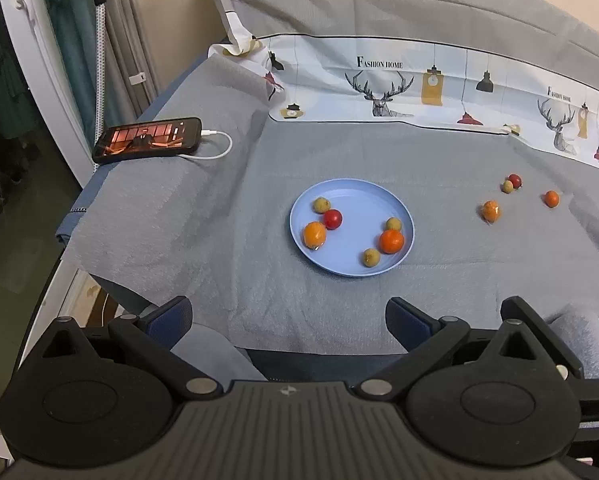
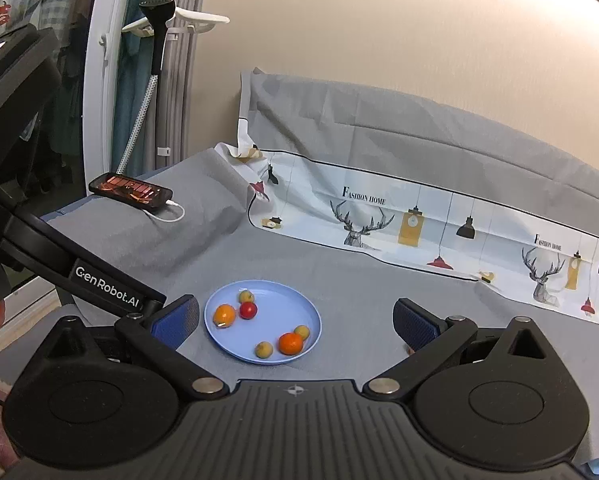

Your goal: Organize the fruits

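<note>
A blue plate [image 1: 355, 192] sits mid-table on the grey cloth and holds several small fruits: oranges, a red one [image 1: 333, 219] and yellowish ones. It also shows in the right wrist view [image 2: 275, 292]. To its right on the cloth lie two oranges [image 1: 491, 211], a red fruit [image 1: 514, 180] and a yellowish one [image 1: 507, 187]. My left gripper [image 1: 289, 320] is open and empty above the table's near edge. My right gripper [image 2: 295, 320] is open and empty, just in front of the plate.
A phone [image 1: 149, 139] with a lit screen and white cable lies at the table's back left. A patterned cloth [image 1: 419, 84] runs along the back. The table's left edge drops to the floor. The left gripper's body [image 2: 59, 248] shows at the left of the right wrist view.
</note>
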Demonstrator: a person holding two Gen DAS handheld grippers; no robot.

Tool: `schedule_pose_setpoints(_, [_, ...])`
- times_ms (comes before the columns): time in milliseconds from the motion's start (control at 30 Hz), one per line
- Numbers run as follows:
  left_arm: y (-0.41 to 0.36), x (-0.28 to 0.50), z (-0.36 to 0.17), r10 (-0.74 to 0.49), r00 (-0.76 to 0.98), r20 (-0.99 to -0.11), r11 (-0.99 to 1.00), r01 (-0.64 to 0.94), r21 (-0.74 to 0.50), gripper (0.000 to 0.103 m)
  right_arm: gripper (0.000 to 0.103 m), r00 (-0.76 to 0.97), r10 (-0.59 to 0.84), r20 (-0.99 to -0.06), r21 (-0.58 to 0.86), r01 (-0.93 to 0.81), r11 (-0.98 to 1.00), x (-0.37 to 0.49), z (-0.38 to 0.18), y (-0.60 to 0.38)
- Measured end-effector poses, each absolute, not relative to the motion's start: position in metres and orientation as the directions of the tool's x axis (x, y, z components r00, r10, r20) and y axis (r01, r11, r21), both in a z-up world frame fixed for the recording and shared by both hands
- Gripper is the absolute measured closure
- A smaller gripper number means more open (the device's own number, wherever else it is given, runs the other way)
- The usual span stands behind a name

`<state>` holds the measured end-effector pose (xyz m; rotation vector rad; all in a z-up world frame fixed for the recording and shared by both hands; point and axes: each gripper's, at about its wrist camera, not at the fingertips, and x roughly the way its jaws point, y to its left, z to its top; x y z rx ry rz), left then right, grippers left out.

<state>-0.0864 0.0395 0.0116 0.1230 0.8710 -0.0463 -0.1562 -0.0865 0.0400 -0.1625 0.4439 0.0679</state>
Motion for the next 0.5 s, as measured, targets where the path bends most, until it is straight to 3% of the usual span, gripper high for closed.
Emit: schedule_pose_setpoints(500, [0.0416,-0.0823,0.0078,0.011,0.629,-0.778,0.992,0.09,0.087,0.0,0.001,0.896,0.033,-0.443,-0.137,-0.104,0.985,-0.1556,0.0402,-0.0868])
